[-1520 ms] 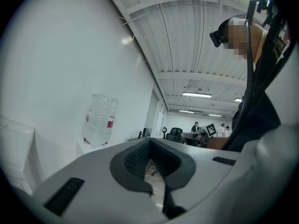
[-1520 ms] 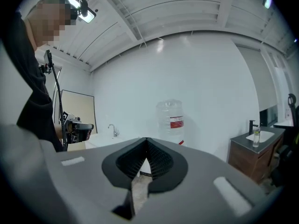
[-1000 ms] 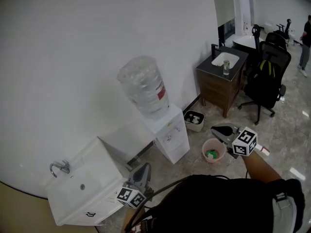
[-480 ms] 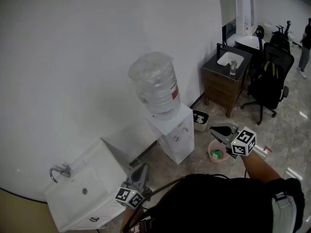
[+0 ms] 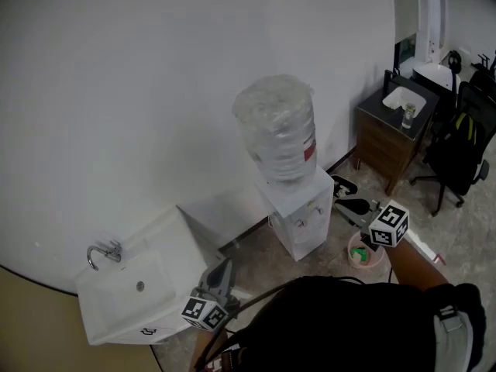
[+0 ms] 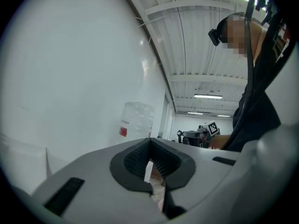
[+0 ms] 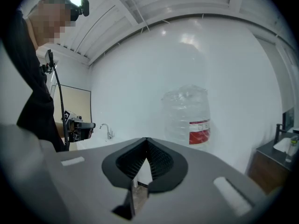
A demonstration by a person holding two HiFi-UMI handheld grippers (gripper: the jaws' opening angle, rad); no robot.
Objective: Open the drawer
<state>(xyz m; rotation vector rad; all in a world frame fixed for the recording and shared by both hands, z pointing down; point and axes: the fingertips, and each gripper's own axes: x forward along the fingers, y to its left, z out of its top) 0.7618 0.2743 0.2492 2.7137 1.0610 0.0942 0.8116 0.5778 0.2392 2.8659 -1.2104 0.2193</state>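
Observation:
A white sink cabinet (image 5: 132, 301) stands against the wall at the lower left of the head view. A small dark drawer handle (image 5: 147, 332) shows on its front. My left gripper (image 5: 225, 265) is shut and empty, just right of the cabinet's corner and apart from the handle. My right gripper (image 5: 341, 203) is shut too, with nothing in it, held out in front of the water dispenser (image 5: 298, 215). In the left gripper view the jaws (image 6: 150, 141) meet over a white wall. The right gripper view has its closed tips (image 7: 146, 141) aimed at the wall, with the faucet (image 7: 106, 129) far left.
A big water bottle (image 5: 277, 130) tops the dispenser. A pink bucket (image 5: 364, 253) sits on the floor below my right gripper, a small bin (image 5: 345, 186) behind it. Farther right stand a wooden cabinet (image 5: 391, 142) with a basin and a black office chair (image 5: 465, 146).
Both grippers have travelled left along the wall, so the dispenser and sink cabinet slid right in the head view. The right gripper now hangs over the pink bucket. Both stay shut.

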